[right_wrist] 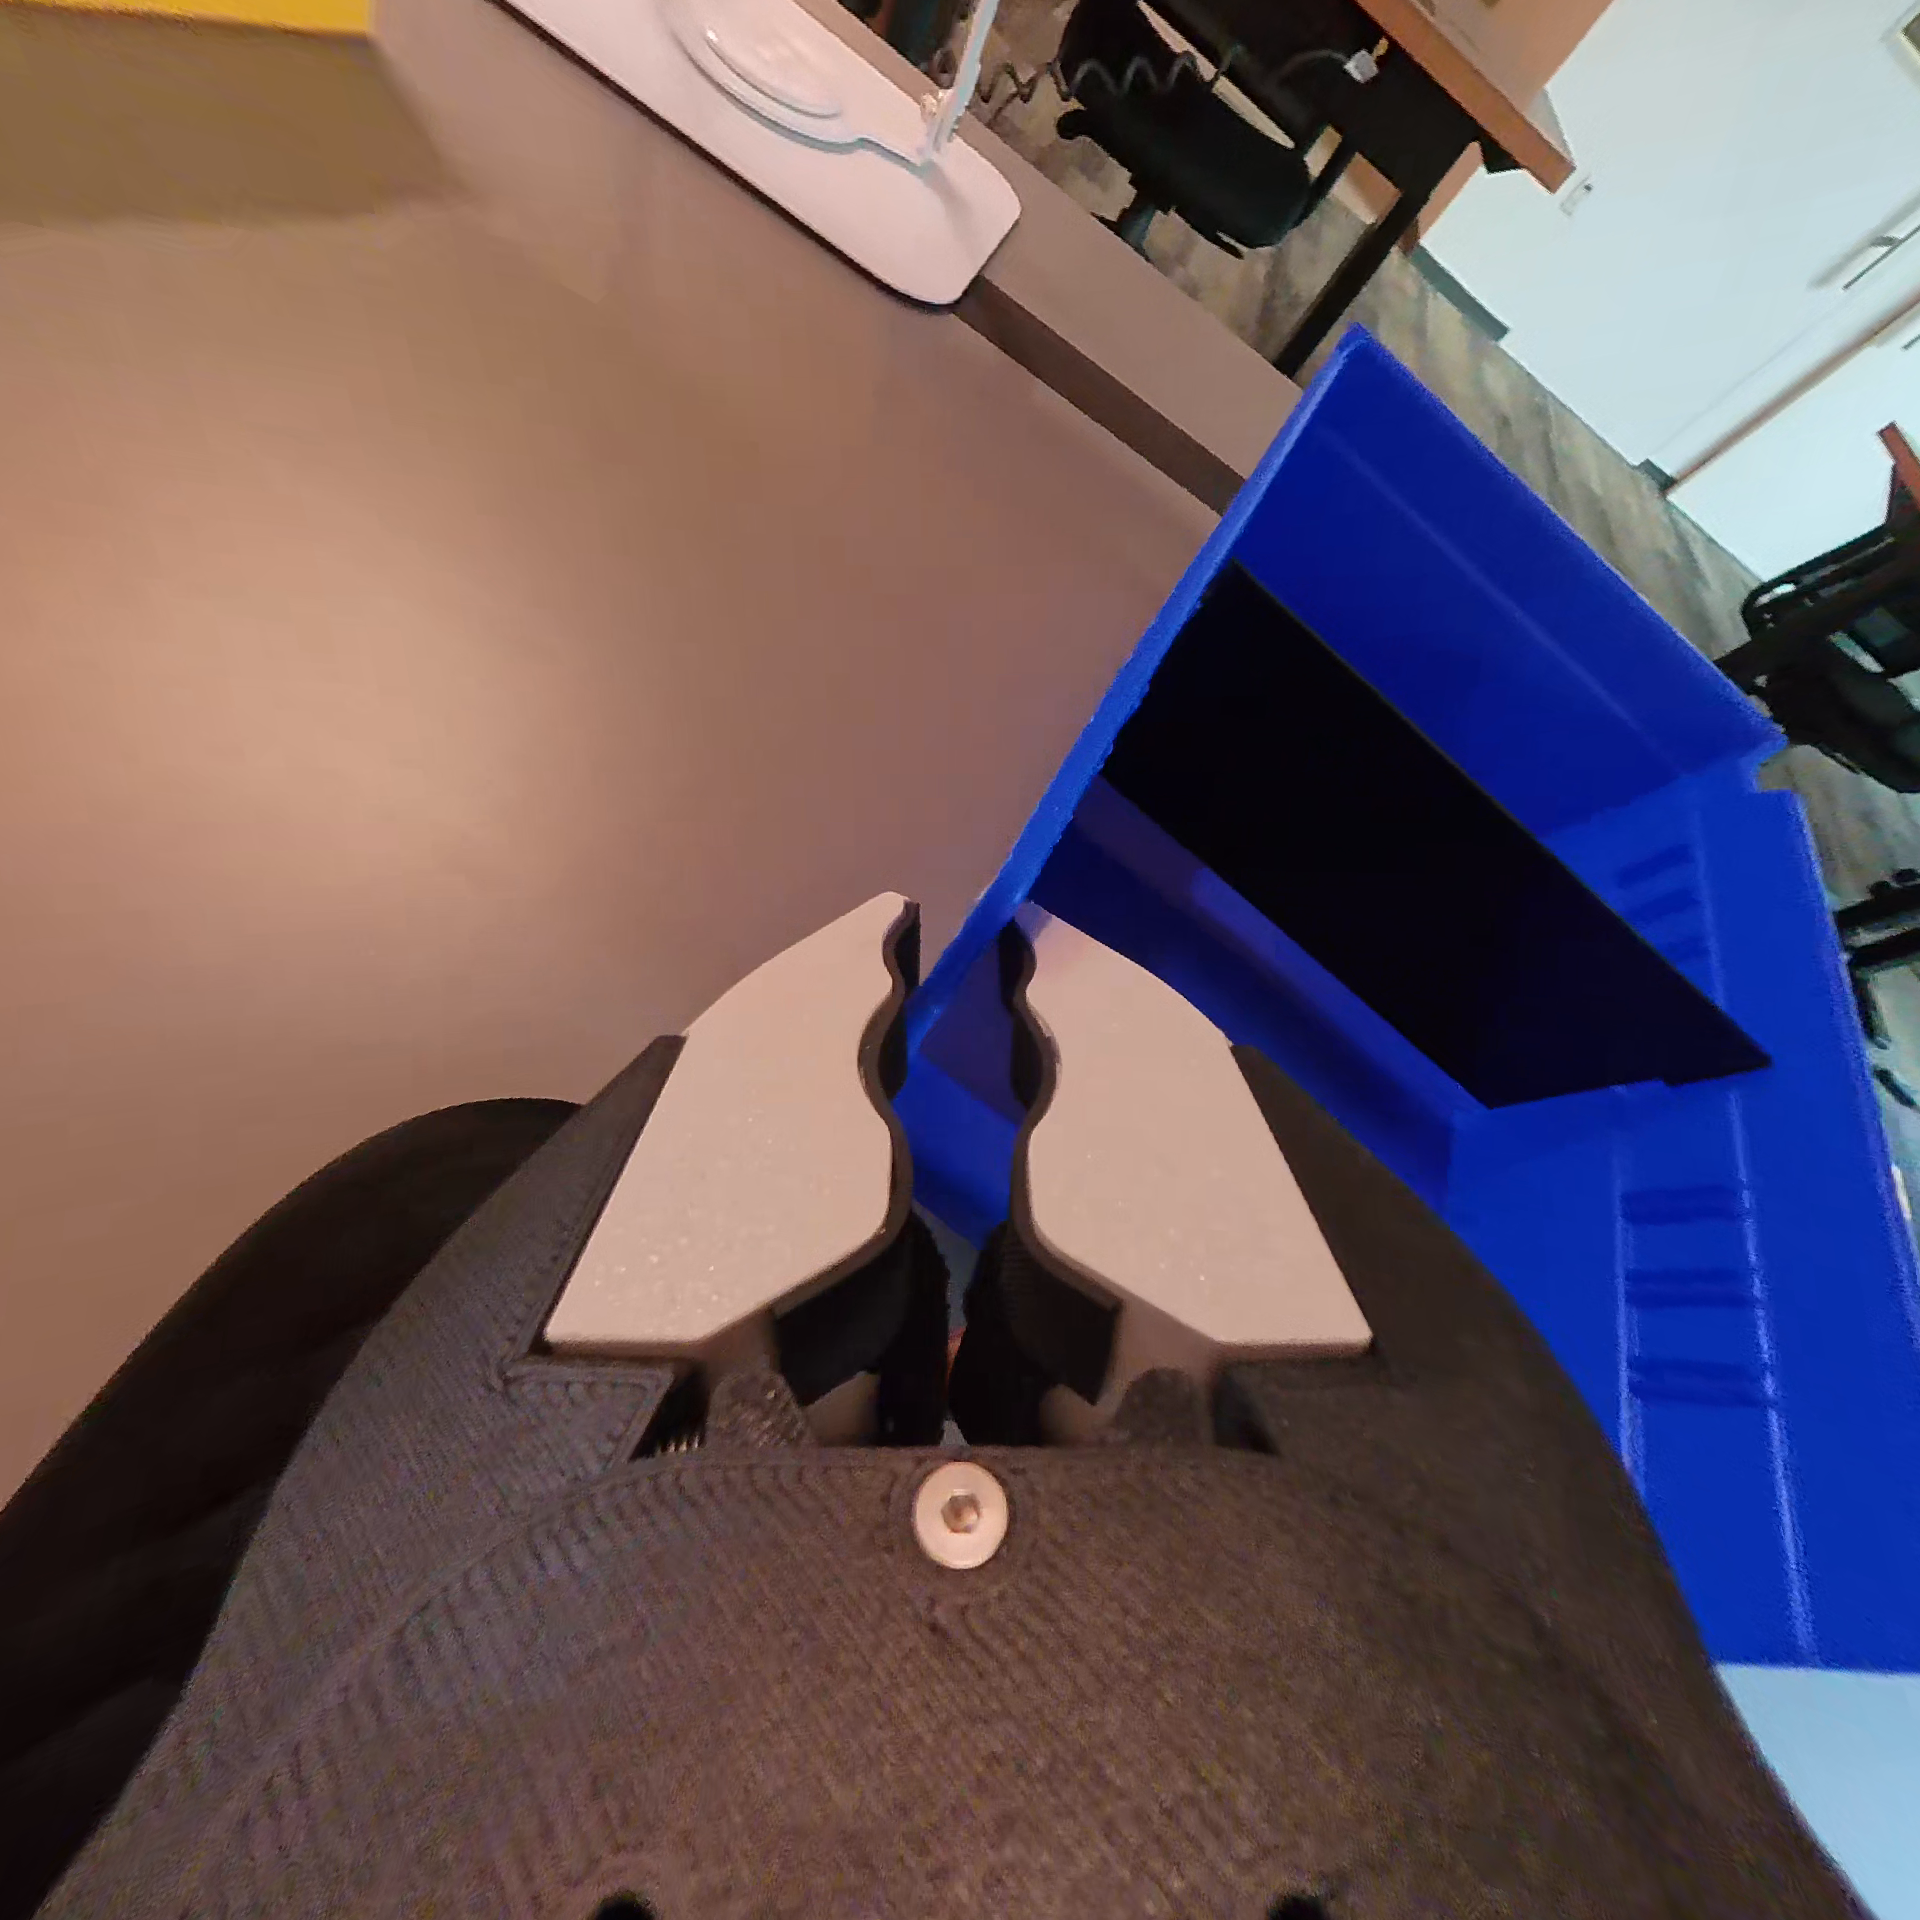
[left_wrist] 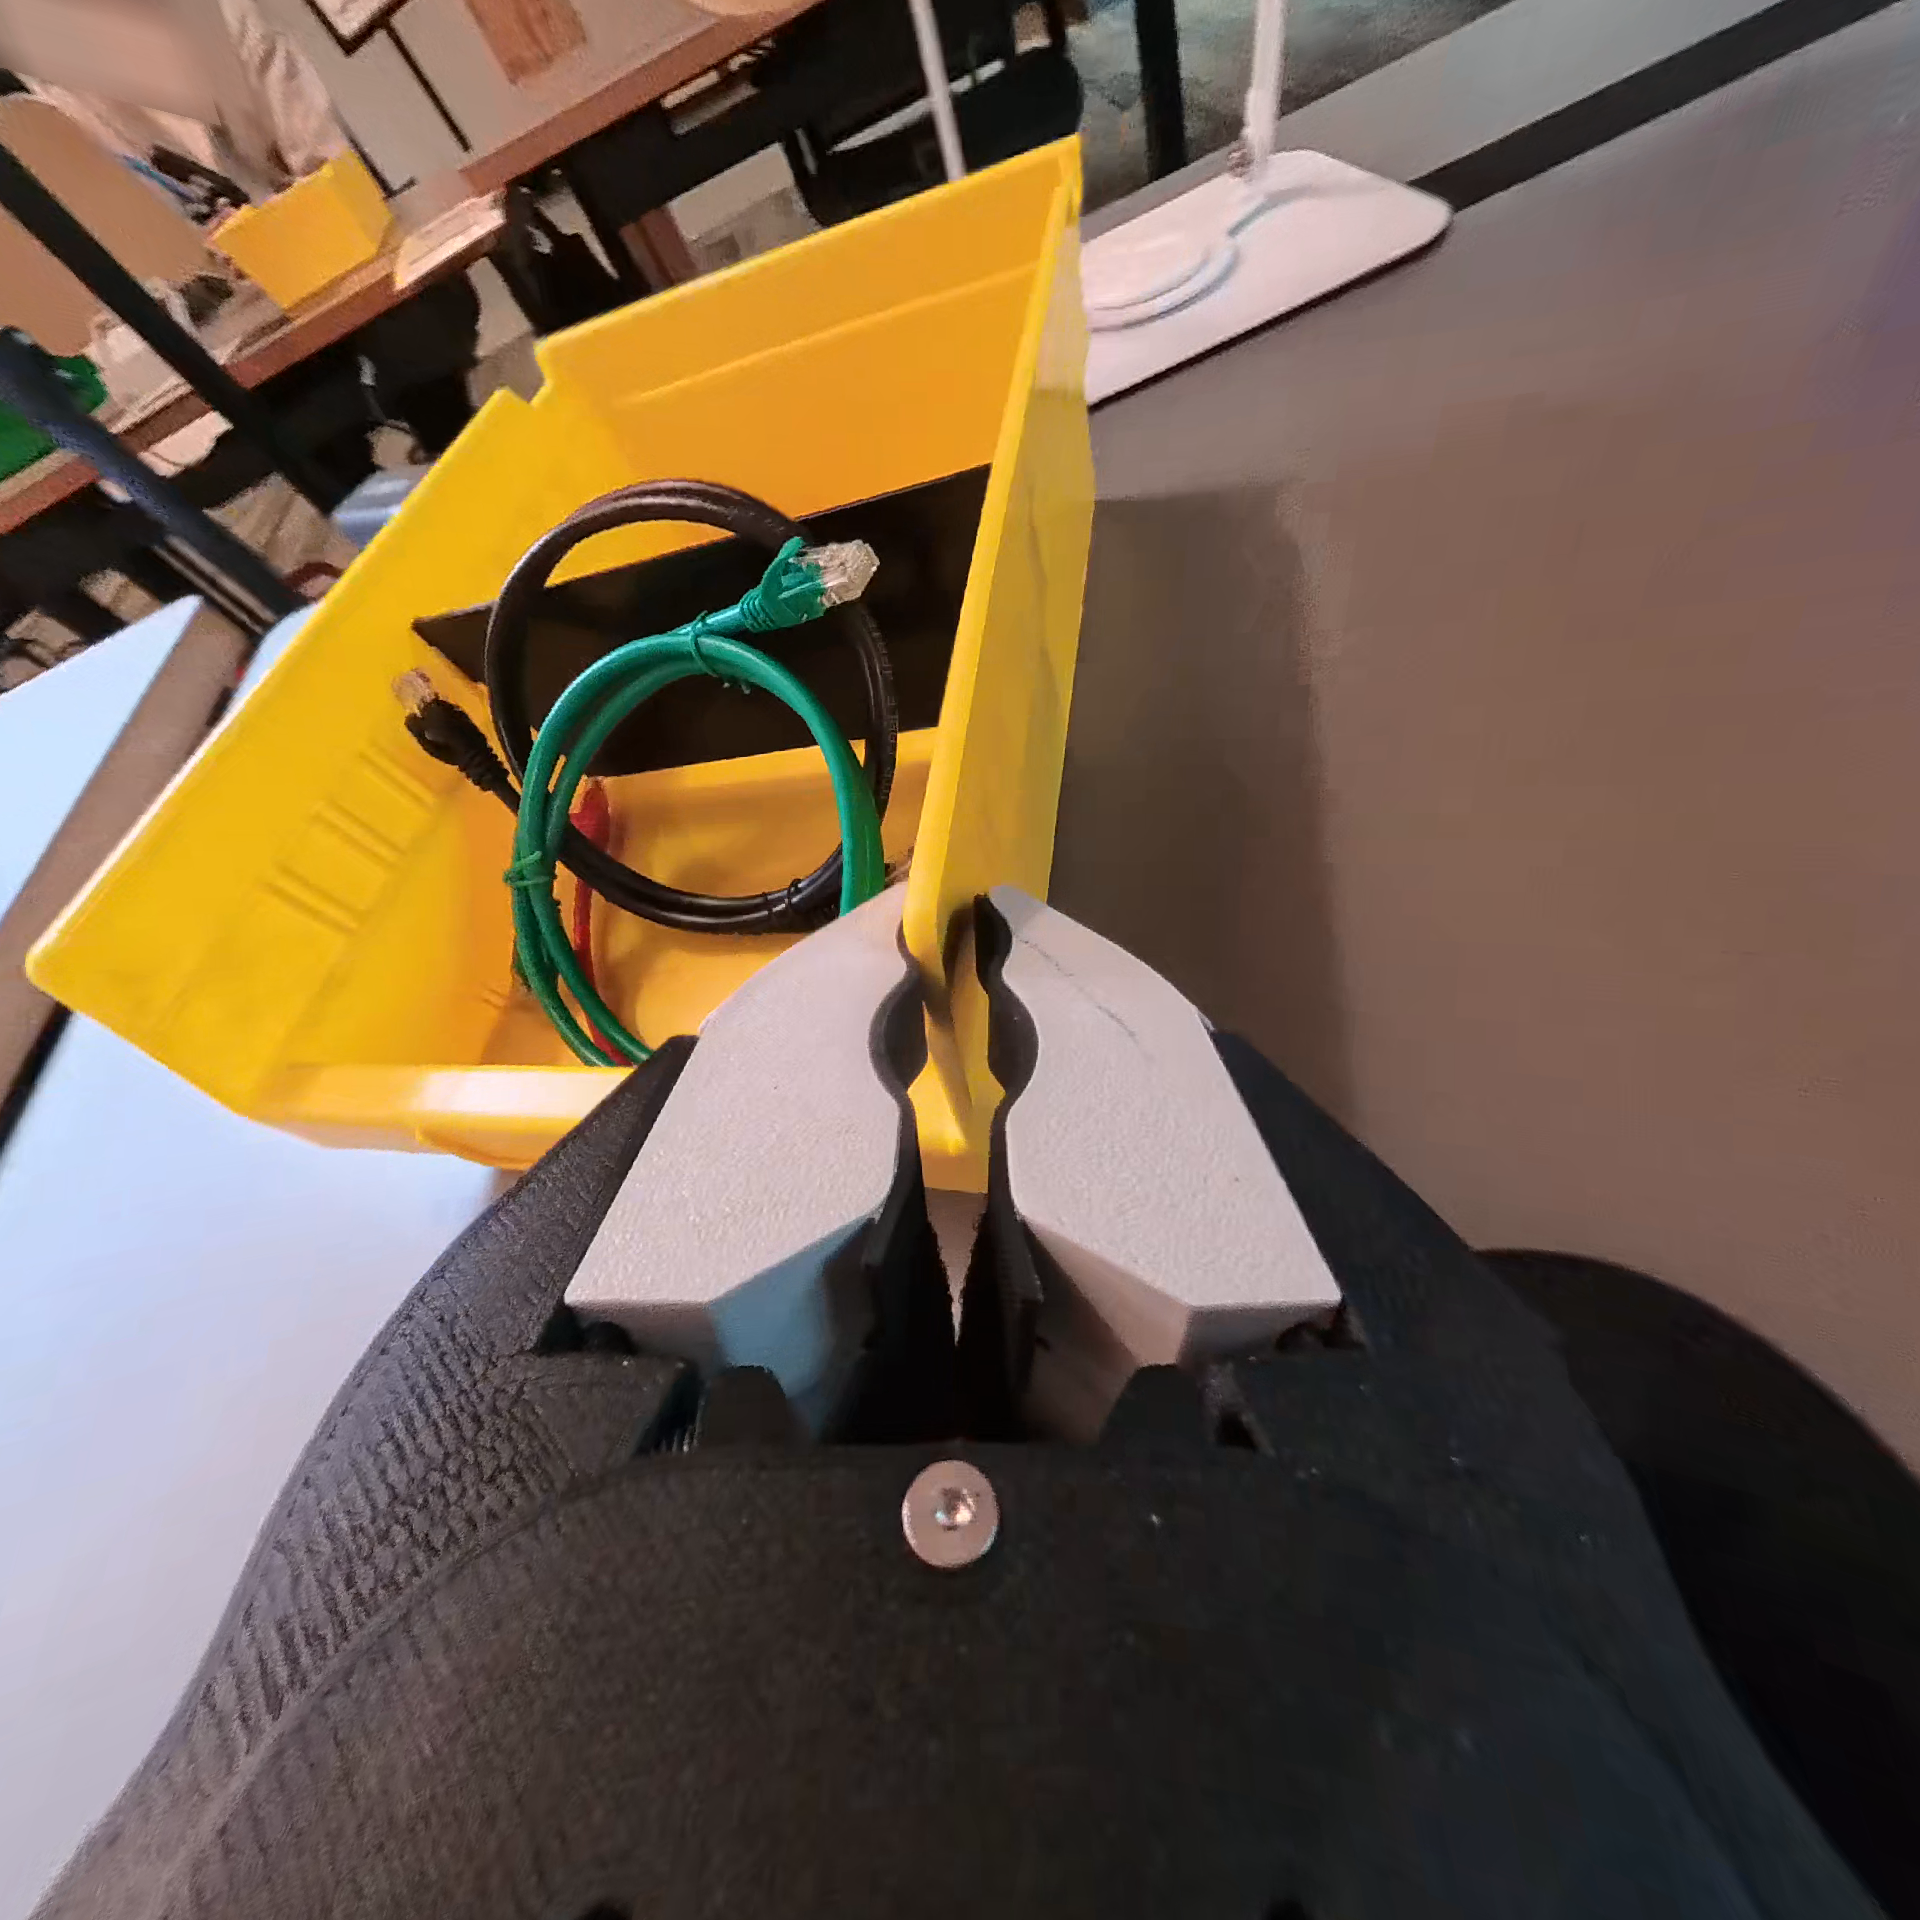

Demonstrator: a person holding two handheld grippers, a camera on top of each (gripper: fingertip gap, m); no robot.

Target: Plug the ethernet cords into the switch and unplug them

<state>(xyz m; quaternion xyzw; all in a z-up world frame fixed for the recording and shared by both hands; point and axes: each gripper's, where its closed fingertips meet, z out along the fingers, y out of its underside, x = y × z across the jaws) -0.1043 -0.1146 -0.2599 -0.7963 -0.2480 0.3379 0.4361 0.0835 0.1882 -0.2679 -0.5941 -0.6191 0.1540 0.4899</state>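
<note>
The left gripper (left_wrist: 951,920) has its two grey fingers pressed together on the side wall of a yellow plastic bin (left_wrist: 312,862), the thin wall caught edge-on between them near the bin's closest corner. Just past the left fingertip, inside the bin, lies a coiled green ethernet cord (left_wrist: 717,665) tied with a thin twist; one clear-tipped plug of it sticks up at the far side of the coil. A coiled black ethernet cord (left_wrist: 665,499) is looped with the green one, its plug pointing towards the bin's left wall. A short stretch of red cord (left_wrist: 594,831) peeks out from under both. Beyond the coils a flat black divider panel (left_wrist: 727,623) spans the bin from wall to wall. To the right of the gripper runs a plain grey-brown tabletop (left_wrist: 1507,727), and farther ahead on it sits the flat white base of a desk lamp (left_wrist: 1268,249).

The right gripper (right_wrist: 961,935) is clamped in the same manner on the near wall of a blue plastic bin (right_wrist: 1714,1299), one finger outside, one inside. Ahead of the right fingertip a flat black panel (right_wrist: 1403,831) crosses that bin. I can't see a switch from either side; what lies under the panel is hidden. Off to the left and ahead, the same lamp base shows at the table's far edge.
</note>
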